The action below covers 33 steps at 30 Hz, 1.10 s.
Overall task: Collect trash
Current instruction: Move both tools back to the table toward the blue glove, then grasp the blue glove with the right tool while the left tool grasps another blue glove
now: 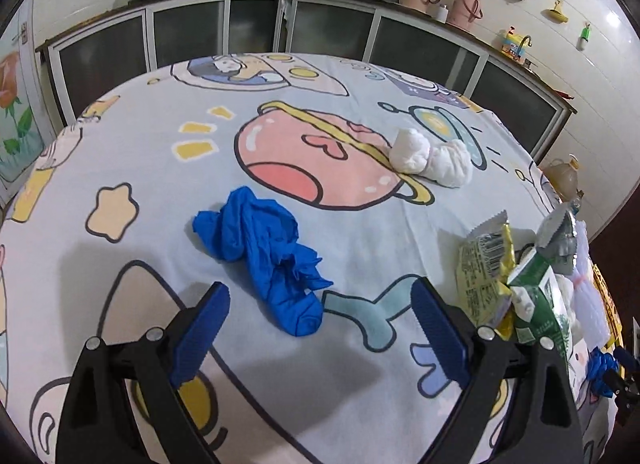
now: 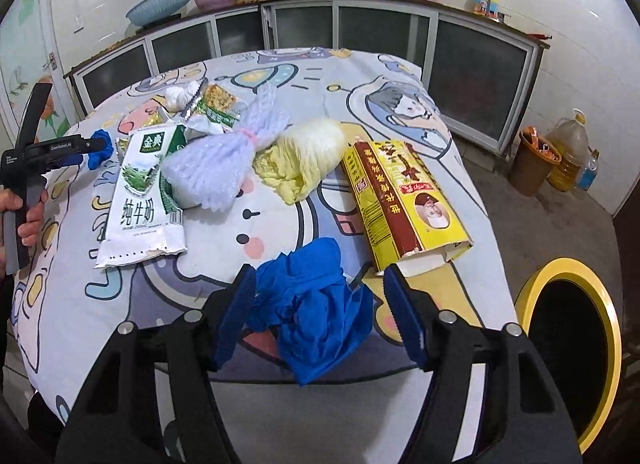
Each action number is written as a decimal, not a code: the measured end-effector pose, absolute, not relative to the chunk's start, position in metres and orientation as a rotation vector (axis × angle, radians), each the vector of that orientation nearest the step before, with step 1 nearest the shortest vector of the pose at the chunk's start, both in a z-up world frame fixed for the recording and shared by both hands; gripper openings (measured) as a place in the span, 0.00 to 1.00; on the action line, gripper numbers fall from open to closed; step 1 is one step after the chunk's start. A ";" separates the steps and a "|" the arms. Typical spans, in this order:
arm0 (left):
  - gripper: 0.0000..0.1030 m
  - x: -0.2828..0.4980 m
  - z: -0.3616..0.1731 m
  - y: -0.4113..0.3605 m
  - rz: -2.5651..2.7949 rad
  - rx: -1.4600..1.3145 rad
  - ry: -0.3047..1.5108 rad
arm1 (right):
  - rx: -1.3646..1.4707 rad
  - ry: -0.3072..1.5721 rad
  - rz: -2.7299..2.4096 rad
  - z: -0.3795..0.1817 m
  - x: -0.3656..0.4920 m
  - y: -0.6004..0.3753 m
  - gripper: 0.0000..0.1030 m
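In the left wrist view a crumpled blue glove lies on the cartoon tablecloth, its near end between my open left gripper's fingertips. A white wad of tissue lies farther back. In the right wrist view a second blue glove sits at the table's near edge between the fingers of my right gripper, which stand apart around it, not pressing. A milk carton, white foam net, cabbage leaf and yellow box lie beyond.
A yellow-rimmed black bin stands on the floor right of the table. A brown bucket and oil jug stand by the cabinets. Snack wrappers and the carton crowd the table's right side in the left wrist view.
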State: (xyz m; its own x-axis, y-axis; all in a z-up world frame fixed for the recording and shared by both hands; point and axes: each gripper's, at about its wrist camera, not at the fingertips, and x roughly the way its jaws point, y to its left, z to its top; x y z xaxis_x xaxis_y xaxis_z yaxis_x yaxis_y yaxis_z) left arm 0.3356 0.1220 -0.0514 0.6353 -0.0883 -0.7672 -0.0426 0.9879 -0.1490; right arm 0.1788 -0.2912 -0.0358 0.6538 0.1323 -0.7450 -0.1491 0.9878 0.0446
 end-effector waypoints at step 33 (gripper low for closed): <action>0.07 0.288 0.017 0.124 -0.099 -0.195 0.720 | 0.021 0.767 0.178 0.000 0.144 -0.296 0.13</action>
